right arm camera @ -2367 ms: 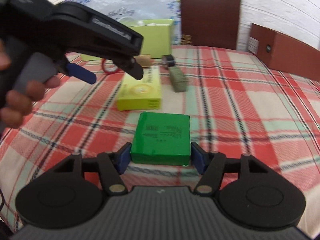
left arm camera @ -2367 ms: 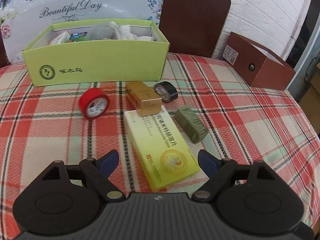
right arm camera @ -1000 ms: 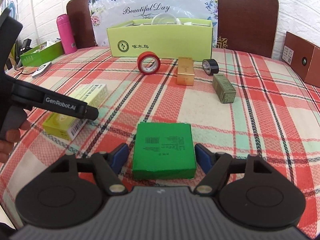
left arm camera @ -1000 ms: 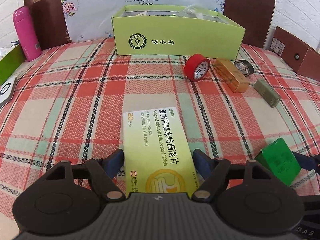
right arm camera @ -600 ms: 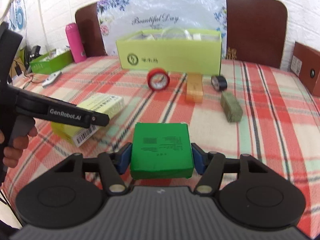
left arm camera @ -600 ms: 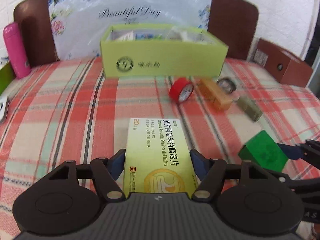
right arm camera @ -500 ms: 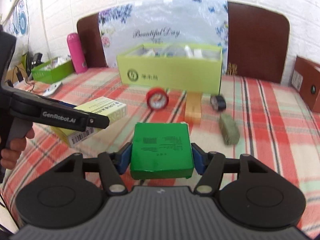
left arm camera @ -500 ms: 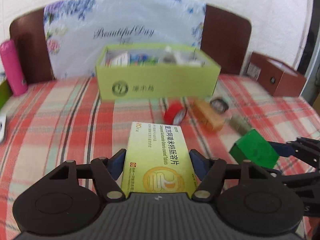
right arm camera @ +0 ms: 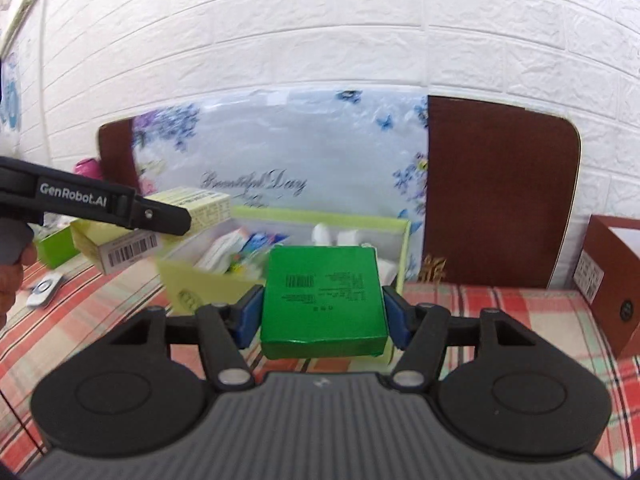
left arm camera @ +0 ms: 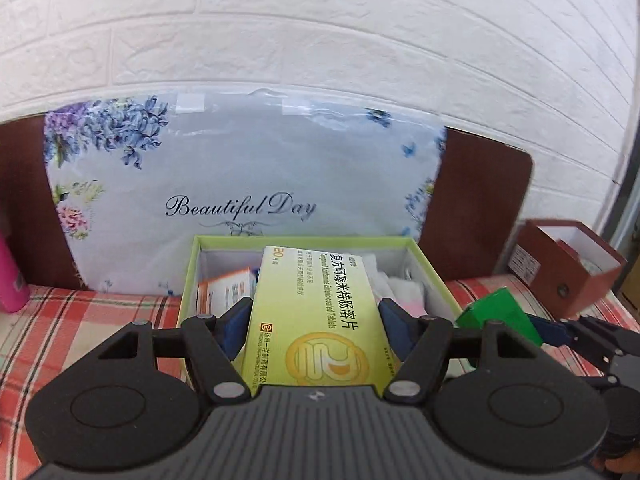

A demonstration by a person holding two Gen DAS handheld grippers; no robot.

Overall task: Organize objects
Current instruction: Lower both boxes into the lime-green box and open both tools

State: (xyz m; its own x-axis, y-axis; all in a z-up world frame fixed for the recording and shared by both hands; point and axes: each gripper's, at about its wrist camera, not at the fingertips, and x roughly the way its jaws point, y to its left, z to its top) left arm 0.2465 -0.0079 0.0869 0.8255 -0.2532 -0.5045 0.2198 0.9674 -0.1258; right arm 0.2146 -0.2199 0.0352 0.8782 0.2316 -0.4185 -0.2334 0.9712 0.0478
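1. While both grippers are held above the checked tablecloth (left arm camera: pixel 80 320), each is clamped on a carton: the left gripper (left arm camera: pixel 316 322) has its blue pads pressed against the long sides of the yellow tablet box (left arm camera: pixel 320 320), and the right gripper (right arm camera: pixel 322 314) squeezes the green box (right arm camera: pixel 324 300) between its pads.
2. The yellow tablet box is clear of the table and, in the left wrist view, lies over the open top of the lime-green storage box (left arm camera: pixel 188 280), its far end reaching toward the back wall of that box.
3. Inside the storage box sit an orange-and-white carton (left arm camera: pixel 224 288) on the left and white, soft-looking items (left arm camera: pixel 404 288) on the right; what those are is hard to make out.
4. The green box is also lifted off the cloth. In the right wrist view it sits in front of the storage box's right half, and in the left wrist view it shows just to the right of that box's front corner.
5. In the right wrist view the left gripper's black arm, printed "GenRobot.AI", crosses from the left edge, with the yellow box's barcode end beneath it.
6. Behind the storage box stands a floral panel (left arm camera: pixel 240 184) reading "Beautiful Day", against a brown headboard (right arm camera: pixel 500 188) and a white brick wall (left arm camera: pixel 320 20).
7. A brown open box (left arm camera: pixel 568 268) rests at the right, and a pink bottle (left arm camera: pixel 10 280) stands at the left edge.
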